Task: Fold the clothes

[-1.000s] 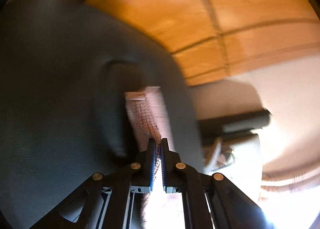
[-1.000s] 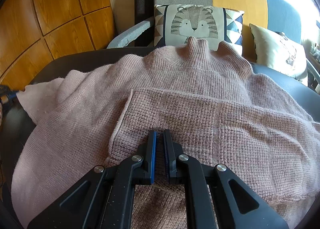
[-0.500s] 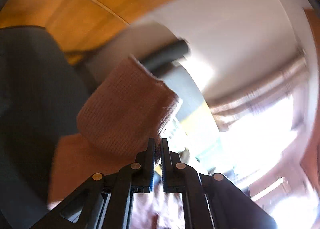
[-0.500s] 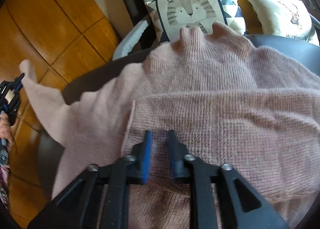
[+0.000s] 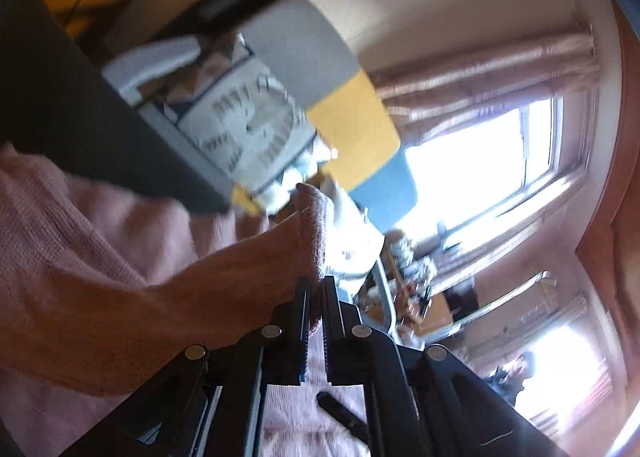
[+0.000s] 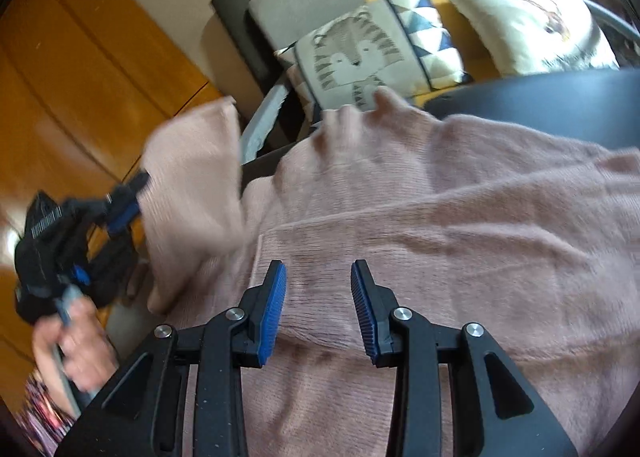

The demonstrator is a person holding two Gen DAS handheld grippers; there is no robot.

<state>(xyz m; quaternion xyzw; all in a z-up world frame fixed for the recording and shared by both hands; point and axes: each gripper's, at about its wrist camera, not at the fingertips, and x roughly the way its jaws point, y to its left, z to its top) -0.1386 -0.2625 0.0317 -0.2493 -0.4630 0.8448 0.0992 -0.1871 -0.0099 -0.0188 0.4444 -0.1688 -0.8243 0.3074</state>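
1. Left hand-held gripper [image 5: 316, 289] is clamped on the pink sweater's sleeve [image 5: 224, 269], lifted beside the sweater [image 6: 440, 217].
2. Right hand-held gripper [image 6: 318, 277] has just been opening; its jaws hover apart over the sweater.
3. Sweater lies on the dark bench [image 6: 540, 97], before the tiger cushion [image 6: 360, 53].
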